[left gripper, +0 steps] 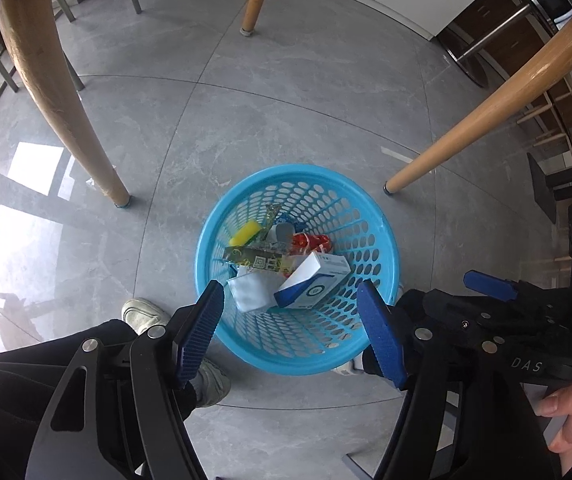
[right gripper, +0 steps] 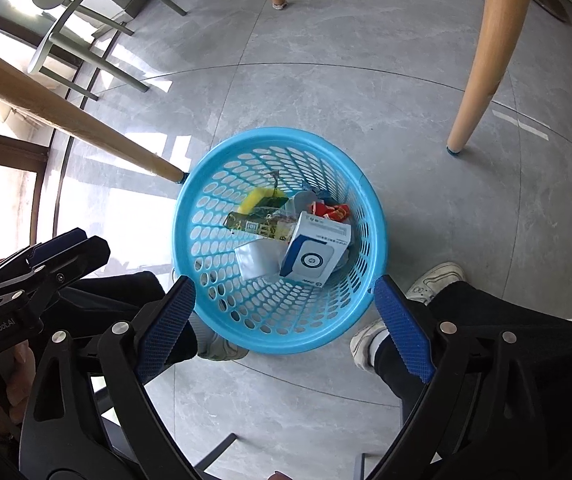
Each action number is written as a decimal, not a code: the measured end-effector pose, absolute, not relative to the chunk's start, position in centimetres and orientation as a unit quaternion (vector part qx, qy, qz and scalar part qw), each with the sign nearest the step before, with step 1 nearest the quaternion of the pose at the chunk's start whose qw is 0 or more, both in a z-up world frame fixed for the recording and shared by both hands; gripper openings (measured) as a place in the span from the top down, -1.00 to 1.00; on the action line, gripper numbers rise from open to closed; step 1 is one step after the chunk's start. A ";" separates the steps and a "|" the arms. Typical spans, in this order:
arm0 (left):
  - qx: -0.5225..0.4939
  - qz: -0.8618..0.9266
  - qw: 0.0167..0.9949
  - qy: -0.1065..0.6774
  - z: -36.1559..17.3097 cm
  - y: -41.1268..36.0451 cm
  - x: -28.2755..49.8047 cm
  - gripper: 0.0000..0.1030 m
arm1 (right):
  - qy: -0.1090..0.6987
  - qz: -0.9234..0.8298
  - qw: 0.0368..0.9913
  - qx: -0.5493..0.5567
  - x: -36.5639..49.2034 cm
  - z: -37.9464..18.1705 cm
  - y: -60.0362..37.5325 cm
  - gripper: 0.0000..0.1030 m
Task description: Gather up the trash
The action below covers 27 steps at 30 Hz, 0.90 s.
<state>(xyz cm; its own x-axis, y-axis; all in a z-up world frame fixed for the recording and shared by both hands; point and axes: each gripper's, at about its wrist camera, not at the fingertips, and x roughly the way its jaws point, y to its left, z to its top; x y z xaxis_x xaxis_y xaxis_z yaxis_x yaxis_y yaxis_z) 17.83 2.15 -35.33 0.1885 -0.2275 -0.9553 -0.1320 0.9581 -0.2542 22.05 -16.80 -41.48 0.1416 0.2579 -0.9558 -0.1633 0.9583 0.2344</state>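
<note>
A blue plastic mesh basket [left gripper: 382,248] stands on the grey tile floor; it also shows in the right wrist view [right gripper: 189,216]. Inside lie a white-and-blue box [left gripper: 312,284] [right gripper: 316,250], a white packet [left gripper: 249,294] [right gripper: 257,260], a green-yellow wrapper [left gripper: 257,258] [right gripper: 253,226], a yellow sponge [left gripper: 245,232] [right gripper: 255,198] and a red wrapper [left gripper: 312,242] [right gripper: 332,212]. My left gripper [left gripper: 292,300] is open and empty above the basket's near rim. My right gripper [right gripper: 286,292] is open and empty above the same rim.
Wooden table legs [left gripper: 65,92] [left gripper: 486,112] [right gripper: 482,52] [right gripper: 65,116] stand around the basket. The person's white shoes [left gripper: 141,314] [right gripper: 438,280] and dark trousers are beside it. A grey chair [right gripper: 85,28] stands at the back left by the window.
</note>
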 end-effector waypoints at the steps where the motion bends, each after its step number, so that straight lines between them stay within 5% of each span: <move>1: -0.142 -0.031 0.756 0.638 -35.3 2.2 17.8 -0.33 | 0.639 0.140 0.756 0.037 22.0 -41.3 -16.8 -0.68; 27: -0.084 -0.036 0.819 0.567 -24.6 1.2 9.7 -0.68 | 0.507 0.180 0.841 -0.060 12.1 -27.0 -17.9 -0.83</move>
<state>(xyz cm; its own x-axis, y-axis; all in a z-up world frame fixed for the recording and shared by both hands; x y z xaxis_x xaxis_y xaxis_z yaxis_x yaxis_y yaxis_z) 9.72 1.25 -24.56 0.3551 -0.1546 -0.9220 -0.0362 0.9832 -0.1788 12.11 -17.92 -26.97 0.4205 0.2405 -0.8748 -0.3632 0.9282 0.0805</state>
